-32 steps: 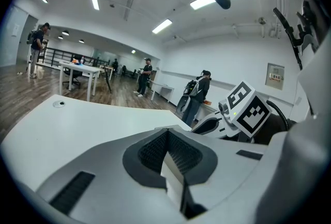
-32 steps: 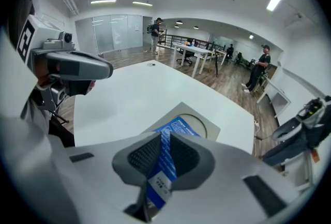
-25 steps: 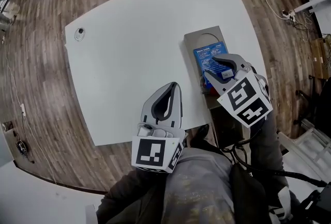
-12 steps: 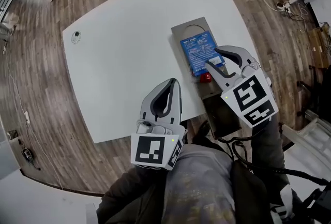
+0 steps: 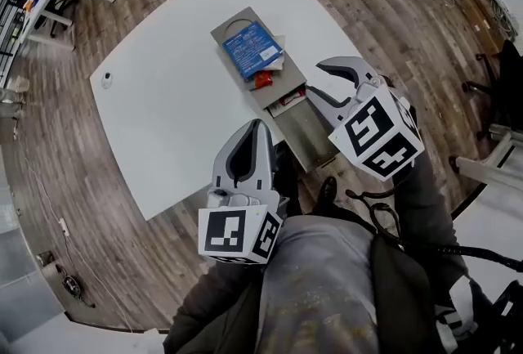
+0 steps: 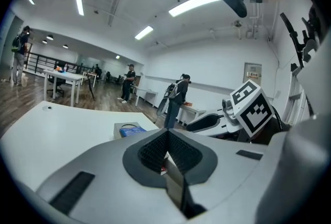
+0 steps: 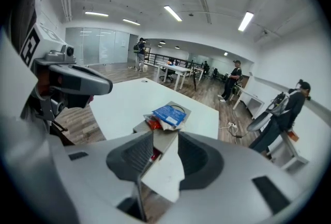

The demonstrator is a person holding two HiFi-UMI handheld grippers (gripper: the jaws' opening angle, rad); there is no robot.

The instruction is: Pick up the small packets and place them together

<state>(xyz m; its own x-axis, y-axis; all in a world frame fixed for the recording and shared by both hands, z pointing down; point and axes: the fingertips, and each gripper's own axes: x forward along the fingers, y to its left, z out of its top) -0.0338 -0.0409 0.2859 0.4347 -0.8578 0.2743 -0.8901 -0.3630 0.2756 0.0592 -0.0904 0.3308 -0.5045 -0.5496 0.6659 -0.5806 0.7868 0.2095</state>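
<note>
Left gripper (image 5: 256, 125): jaws together, nothing between them. Right gripper (image 5: 315, 79): clamped on a small white packet (image 7: 165, 166) (held off the table (image 5: 163, 115)). Blue packet (image 5: 252, 50) and red packet (image 5: 263, 80) lie on the grey tray (image 5: 306, 132) at the table's near edge.

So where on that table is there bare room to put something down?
The wide white table left of the gray tray is bare, out to a small round fitting near its left corner. The tray's far end is crowded: blue packet, red packet beside it.
</note>
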